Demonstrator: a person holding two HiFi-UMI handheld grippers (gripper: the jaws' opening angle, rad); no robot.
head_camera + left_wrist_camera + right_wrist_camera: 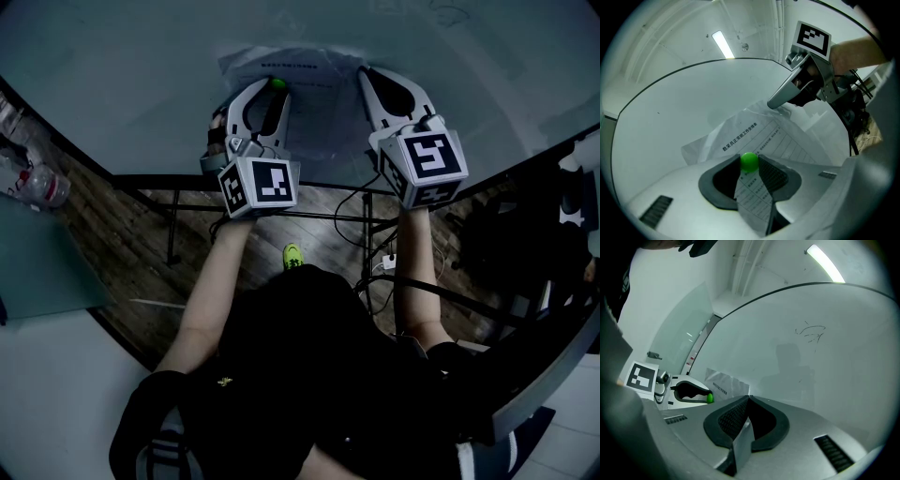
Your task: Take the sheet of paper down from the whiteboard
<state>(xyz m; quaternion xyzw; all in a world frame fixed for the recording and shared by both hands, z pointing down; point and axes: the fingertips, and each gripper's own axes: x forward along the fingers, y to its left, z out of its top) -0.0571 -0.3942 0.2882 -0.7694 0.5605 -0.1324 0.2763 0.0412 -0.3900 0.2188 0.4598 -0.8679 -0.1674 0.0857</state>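
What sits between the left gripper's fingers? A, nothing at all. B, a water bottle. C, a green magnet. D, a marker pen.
C: in the left gripper view, the left gripper has its fingers closed on the round green magnet, with the paper running between them.

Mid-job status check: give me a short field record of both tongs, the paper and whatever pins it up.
left tongs: shut on the green ball, a fold of the sheet of paper also between the pads
right tongs: shut on the sheet's right edge
sheet of paper: crumpled, printed side out, against the whiteboard
green ball: on the sheet, likely its magnet
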